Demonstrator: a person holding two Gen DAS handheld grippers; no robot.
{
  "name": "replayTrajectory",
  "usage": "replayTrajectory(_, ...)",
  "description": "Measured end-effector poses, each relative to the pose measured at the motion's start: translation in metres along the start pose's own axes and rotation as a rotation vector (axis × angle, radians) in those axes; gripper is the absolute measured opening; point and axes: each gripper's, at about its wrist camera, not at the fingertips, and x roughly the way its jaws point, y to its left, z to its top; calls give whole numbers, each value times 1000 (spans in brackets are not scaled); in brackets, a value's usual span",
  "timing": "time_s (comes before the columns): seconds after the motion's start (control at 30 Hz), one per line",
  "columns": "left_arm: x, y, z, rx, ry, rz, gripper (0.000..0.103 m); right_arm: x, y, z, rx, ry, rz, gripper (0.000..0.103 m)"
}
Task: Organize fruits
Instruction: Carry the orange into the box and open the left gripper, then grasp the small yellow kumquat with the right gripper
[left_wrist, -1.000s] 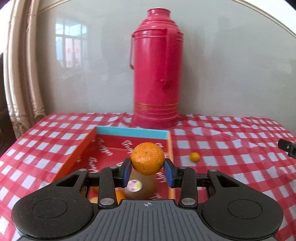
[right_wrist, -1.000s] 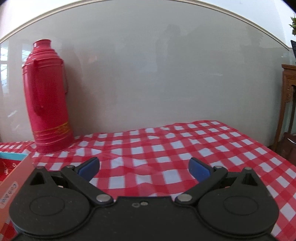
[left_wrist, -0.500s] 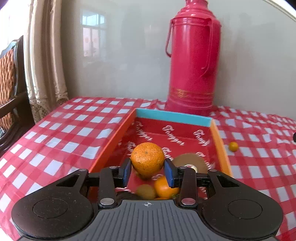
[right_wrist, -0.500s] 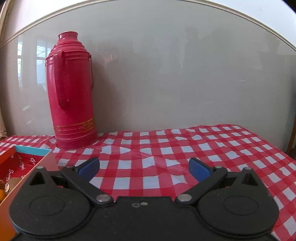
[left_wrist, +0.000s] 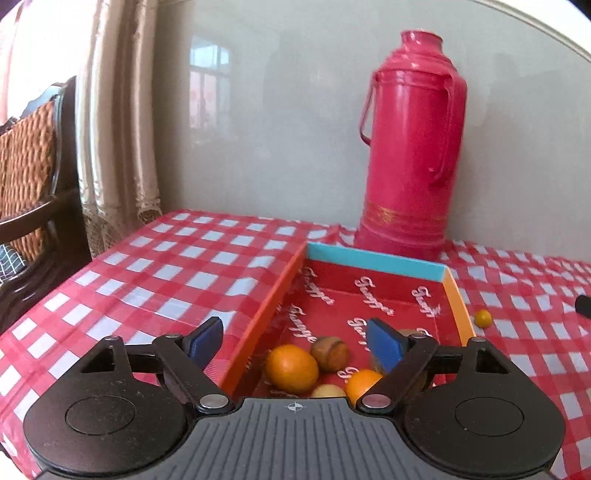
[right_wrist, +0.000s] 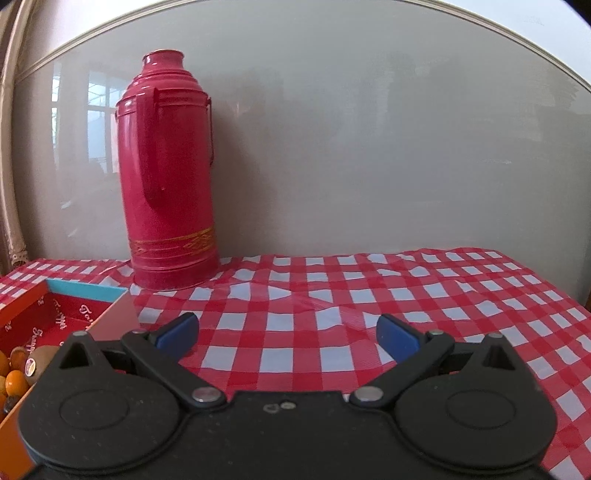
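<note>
Both our left tool (left_wrist: 295, 338) and right tool (right_wrist: 287, 332) are released; the small orange fruit (left_wrist: 482, 318) beside the box (left_wrist: 456, 295) could roll when nudged.

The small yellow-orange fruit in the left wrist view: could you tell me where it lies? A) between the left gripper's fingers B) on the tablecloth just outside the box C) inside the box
B: the small fruit lies on the checked tablecloth beside the box, outside its orange wall.

Open checkered surface (right_wrist: 332, 314) is offered ahead of the right claw (right_wrist: 288, 334); passage leftward is blocked by the red thermos (right_wrist: 168, 177) and the fruit box (left_wrist: 376, 258).
</note>
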Motion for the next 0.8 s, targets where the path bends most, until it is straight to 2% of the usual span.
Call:
replayTrajectory(0.47,1,40,-1,-56,6,62,89,21,26,-4,-83,52,54,97)
replayTrajectory(0.6,1,55,-3,-67,12,88,89,31,36,-1,-87,86,130,83)
replayTrajectory(0.63,1,58,-4,-67,11,98,89,33,40,0,-96,90,138,77)
replayTrajectory(0.8,2,82,-7,-86,21,149,89,52,67,0,-171,126,170,59)
